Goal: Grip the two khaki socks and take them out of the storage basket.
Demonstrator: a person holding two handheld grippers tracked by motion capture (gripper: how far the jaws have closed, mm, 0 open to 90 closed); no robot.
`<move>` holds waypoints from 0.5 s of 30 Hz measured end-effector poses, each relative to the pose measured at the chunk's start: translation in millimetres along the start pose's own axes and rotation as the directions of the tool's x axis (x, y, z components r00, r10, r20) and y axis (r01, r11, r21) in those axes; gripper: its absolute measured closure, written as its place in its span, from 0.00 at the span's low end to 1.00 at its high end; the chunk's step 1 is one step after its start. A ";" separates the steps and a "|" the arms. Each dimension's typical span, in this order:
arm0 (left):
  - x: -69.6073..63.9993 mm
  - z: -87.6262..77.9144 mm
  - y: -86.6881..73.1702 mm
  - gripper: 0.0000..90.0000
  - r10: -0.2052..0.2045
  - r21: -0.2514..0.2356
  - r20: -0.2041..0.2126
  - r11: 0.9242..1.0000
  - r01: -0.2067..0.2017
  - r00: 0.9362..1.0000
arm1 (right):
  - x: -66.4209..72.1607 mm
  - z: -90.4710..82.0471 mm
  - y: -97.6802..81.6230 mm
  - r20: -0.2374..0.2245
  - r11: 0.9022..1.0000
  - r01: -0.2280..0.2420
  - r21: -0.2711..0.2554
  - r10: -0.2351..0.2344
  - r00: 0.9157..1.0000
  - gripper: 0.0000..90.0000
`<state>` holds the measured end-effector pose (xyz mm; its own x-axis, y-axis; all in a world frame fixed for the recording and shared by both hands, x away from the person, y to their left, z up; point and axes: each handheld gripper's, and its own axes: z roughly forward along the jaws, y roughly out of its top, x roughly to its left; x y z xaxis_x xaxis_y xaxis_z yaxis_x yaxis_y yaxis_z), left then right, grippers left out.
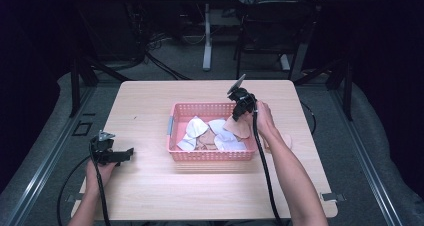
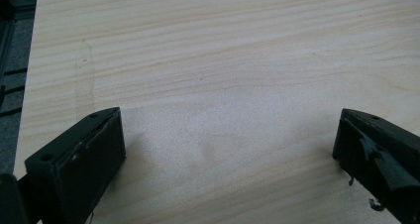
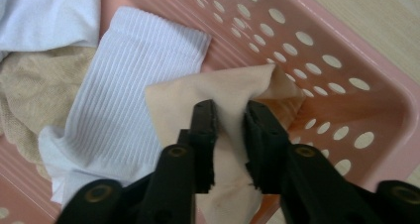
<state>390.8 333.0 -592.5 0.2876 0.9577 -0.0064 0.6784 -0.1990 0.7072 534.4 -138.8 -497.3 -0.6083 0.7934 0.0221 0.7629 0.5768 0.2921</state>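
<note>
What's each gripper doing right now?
Left gripper: open, empty, over the table.
Right gripper: shut on the beige sock in the pink basket.

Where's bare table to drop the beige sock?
Bare wood between the pink basket and the table's near edge, and left of it up to the left gripper. Basket itself is crowded with socks. Right gripper grips the beige sock.

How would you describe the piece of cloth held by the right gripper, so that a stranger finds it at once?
Look at the pink perforated basket in the middle of the wooden table. At its right end, the right gripper pinches a peach-coloured sock. It is smooth and skin-toned, unlike the ribbed white sock beside it.
</note>
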 end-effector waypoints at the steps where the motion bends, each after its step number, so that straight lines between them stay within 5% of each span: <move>1: 0.1 -0.1 0.0 0.00 0.001 0.001 0.000 1.000 -0.001 1.000 | 0.1 0.2 -0.5 -0.006 1.000 0.001 0.004 0.000 1.000 0.93; 15: -0.1 -0.1 -0.1 0.00 0.000 0.001 0.000 1.000 0.000 1.000 | 6.0 -29.9 -6.0 -0.066 0.996 -0.001 -0.085 -0.004 0.998 0.96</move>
<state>390.6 332.9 -592.5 0.2874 0.9578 -0.0061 0.6789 -0.1992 0.7067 519.6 -143.2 -470.3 -0.6249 0.7762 0.0842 0.7422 0.5571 0.3727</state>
